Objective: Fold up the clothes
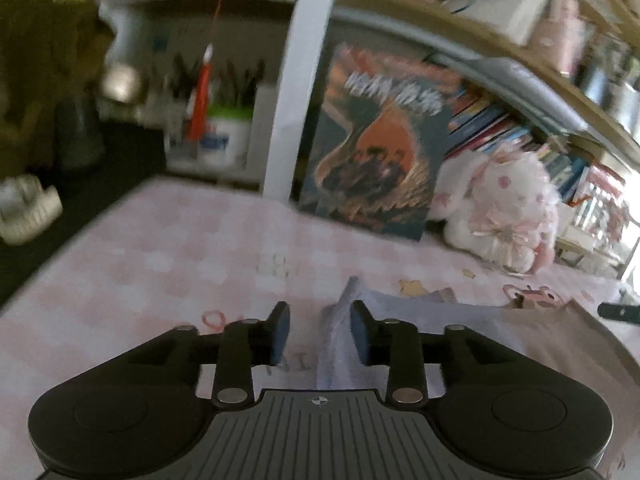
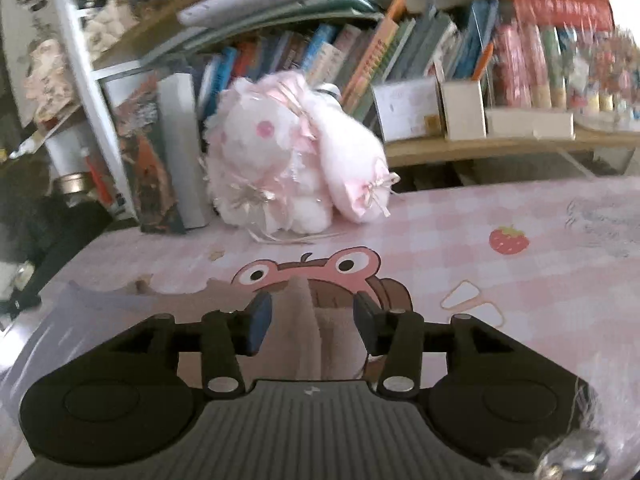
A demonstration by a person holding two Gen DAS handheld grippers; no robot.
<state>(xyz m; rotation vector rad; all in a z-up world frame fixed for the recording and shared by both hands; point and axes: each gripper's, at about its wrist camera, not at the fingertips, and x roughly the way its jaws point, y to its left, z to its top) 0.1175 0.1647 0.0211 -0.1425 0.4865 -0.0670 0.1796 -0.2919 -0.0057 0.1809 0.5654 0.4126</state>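
A garment lies on the pink checked tablecloth (image 1: 160, 264). In the left wrist view its pale lavender part (image 1: 340, 336) rises as a peaked fold between the fingers, and a beige part (image 1: 560, 344) spreads to the right. My left gripper (image 1: 320, 332) is open, its jaws standing on either side of the lavender fold. In the right wrist view a beige fold (image 2: 312, 328) stands up between the fingers, with lavender cloth (image 2: 100, 312) to the left. My right gripper (image 2: 312, 322) is open around that beige fold.
A pink and white plush rabbit (image 2: 296, 160) sits at the table's back beside an upright book (image 1: 376, 144). Shelves of books (image 2: 400, 48) run behind. A white post (image 1: 300, 80) stands at the table's far edge. A pen cup (image 1: 224, 136) is beyond it.
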